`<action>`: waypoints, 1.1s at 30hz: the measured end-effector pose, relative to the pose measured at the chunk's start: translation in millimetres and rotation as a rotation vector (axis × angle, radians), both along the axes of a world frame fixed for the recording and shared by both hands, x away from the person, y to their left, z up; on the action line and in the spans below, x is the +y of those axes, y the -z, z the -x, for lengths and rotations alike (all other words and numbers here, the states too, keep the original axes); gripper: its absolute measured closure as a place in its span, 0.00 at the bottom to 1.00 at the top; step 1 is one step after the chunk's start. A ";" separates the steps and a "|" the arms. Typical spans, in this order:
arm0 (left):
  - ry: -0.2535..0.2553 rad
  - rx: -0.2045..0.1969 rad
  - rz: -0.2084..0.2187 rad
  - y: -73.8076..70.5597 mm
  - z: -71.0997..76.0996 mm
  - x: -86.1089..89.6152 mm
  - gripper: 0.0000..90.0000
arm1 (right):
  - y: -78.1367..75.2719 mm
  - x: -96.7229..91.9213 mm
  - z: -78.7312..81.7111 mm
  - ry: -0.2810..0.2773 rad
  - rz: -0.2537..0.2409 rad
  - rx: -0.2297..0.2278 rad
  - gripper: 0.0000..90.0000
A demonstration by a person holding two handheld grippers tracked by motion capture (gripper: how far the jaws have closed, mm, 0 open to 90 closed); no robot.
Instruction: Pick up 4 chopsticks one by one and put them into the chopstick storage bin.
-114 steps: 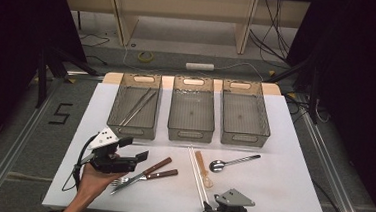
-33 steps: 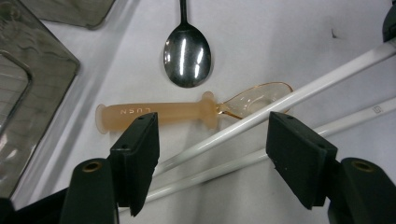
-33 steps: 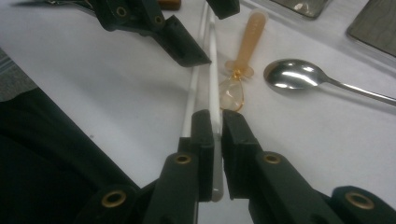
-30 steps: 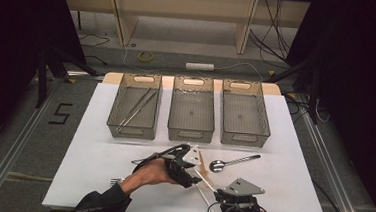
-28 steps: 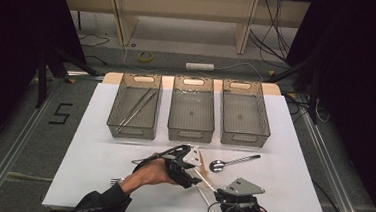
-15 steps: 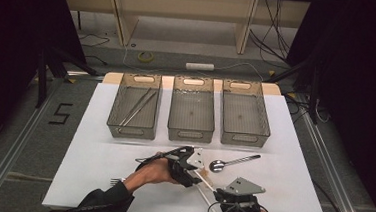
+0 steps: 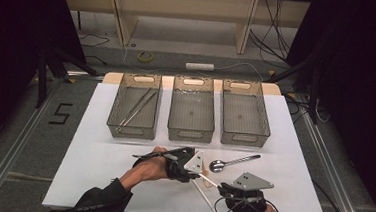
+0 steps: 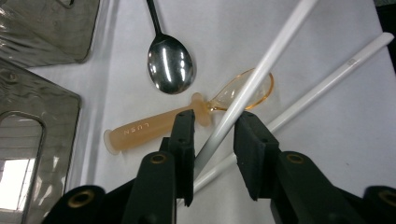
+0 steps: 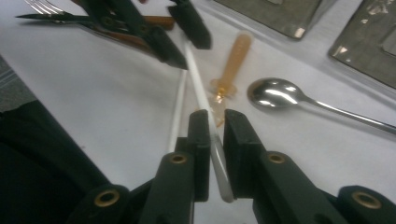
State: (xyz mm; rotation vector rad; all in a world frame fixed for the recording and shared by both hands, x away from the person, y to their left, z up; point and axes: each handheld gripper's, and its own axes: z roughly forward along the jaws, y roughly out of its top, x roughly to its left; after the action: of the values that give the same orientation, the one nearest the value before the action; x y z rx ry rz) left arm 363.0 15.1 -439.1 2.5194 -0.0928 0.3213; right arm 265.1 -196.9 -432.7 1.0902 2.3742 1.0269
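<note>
White plastic — that is the chopstick (image 8: 252, 79) both grippers have hold of, lifted at a slant just above the table (image 7: 97, 160) near its front edge. The left gripper (image 8: 212, 135) has just been closing its jaws around one end of it; the stick runs between the pads, though whether they press on it yet I cannot tell. The right gripper (image 9: 211, 126) has its jaws nearly together, pinching the other end of the same stick. A second white chopstick (image 8: 336, 77) lies flat on the table beside it. Under the raised one rests an amber plastic spoon (image 8: 159, 126), and just beyond that a steel spoon (image 8: 169, 63). Farther back stand three mesh baskets (image 7: 191, 111) — the leftmost holds long metal tongs (image 7: 138, 105).
</note>
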 end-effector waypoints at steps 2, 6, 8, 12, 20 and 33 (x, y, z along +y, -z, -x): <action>0.014 0.001 -0.015 -4.1 1.9 0.2 0.82 | -1.4 -2.6 -2.6 0.007 -0.006 -0.012 0.88; 0.033 0.008 -0.026 -9.9 6.0 0.4 0.89 | -8.5 -9.6 -12.0 0.024 -0.032 -0.039 0.87; 0.018 0.015 -0.020 -13.0 7.5 0.8 0.93 | -12.1 -13.5 -19.4 0.031 -0.055 -0.041 0.83; -0.020 0.037 -0.026 -16.9 4.2 4.5 0.93 | -21.2 -23.0 -28.6 0.041 -0.126 -0.052 0.68; -0.098 0.056 -0.025 -18.0 -1.5 13.4 0.93 | -23.8 -33.7 -25.3 0.060 -0.205 -0.084 0.50; -0.308 0.121 0.067 -34.2 -15.6 39.7 0.93 | -15.3 -22.8 -16.2 0.033 -0.232 -0.095 0.40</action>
State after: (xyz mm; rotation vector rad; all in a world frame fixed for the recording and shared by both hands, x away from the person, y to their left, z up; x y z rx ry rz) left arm 378.6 54.8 -404.9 2.4774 0.3506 0.2877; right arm 281.3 -219.7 -417.3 1.1274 2.1963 1.3371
